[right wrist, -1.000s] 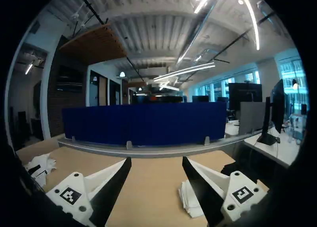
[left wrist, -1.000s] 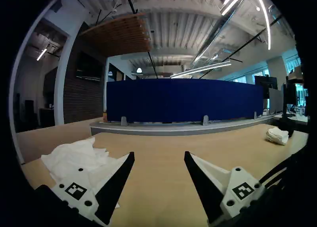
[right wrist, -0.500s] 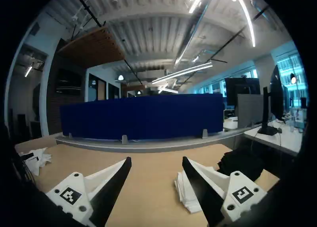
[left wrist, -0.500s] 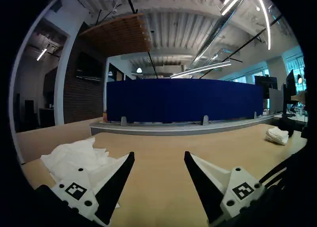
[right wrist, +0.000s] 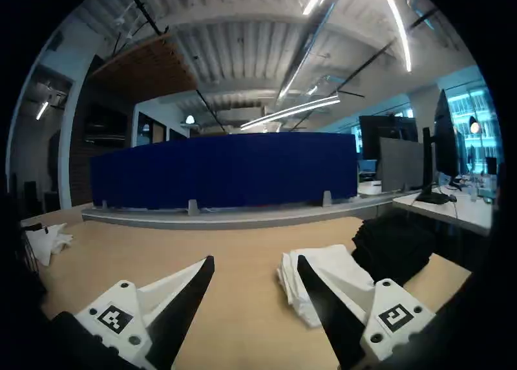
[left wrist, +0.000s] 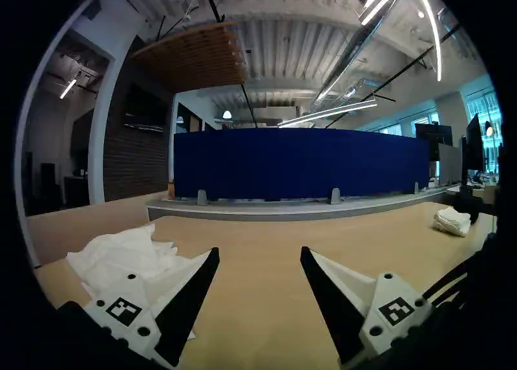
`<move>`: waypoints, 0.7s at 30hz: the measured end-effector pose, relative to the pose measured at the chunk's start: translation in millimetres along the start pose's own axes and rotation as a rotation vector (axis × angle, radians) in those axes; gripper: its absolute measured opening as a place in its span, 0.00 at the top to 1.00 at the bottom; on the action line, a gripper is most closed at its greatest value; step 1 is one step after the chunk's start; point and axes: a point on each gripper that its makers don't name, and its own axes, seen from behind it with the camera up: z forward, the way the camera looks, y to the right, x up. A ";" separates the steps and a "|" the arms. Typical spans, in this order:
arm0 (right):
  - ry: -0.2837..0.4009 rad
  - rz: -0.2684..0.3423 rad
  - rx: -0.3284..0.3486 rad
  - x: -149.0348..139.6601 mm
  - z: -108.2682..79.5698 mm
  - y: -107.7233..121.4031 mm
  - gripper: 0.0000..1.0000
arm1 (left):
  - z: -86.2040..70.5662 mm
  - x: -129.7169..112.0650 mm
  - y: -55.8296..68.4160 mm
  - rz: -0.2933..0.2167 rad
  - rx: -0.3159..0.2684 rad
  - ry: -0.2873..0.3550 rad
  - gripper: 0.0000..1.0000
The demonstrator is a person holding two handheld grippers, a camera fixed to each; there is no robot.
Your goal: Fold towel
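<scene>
Left gripper (left wrist: 259,249) fingers spread wide above the tabletop (left wrist: 258,305), the crumpled white towel (left wrist: 123,257) partly hidden behind one finger. Right gripper (right wrist: 255,258) likewise wide, holding nothing; a folded white stack (right wrist: 323,266) sits behind one finger, touching a black cloth pile (right wrist: 391,247) (blue partition (left wrist: 297,163) beyond)

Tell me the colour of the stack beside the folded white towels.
Black; the stack shows best in the right gripper view, beside the white towels.

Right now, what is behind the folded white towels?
Behind the towels, to the right, sits a black pile, seemingly cloth. The right claw covers the towels' near corner.
</scene>
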 end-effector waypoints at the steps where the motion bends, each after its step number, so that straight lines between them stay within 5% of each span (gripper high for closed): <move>1: 0.001 -0.003 0.000 -1.9 0.0 0.0 0.01 | 0.0 0.1 -0.1 0.000 0.000 0.000 0.07; 21: 0.023 -0.043 0.023 -18.0 -1.4 -15.5 0.01 | 0.1 -0.1 -0.4 0.000 0.000 0.000 0.07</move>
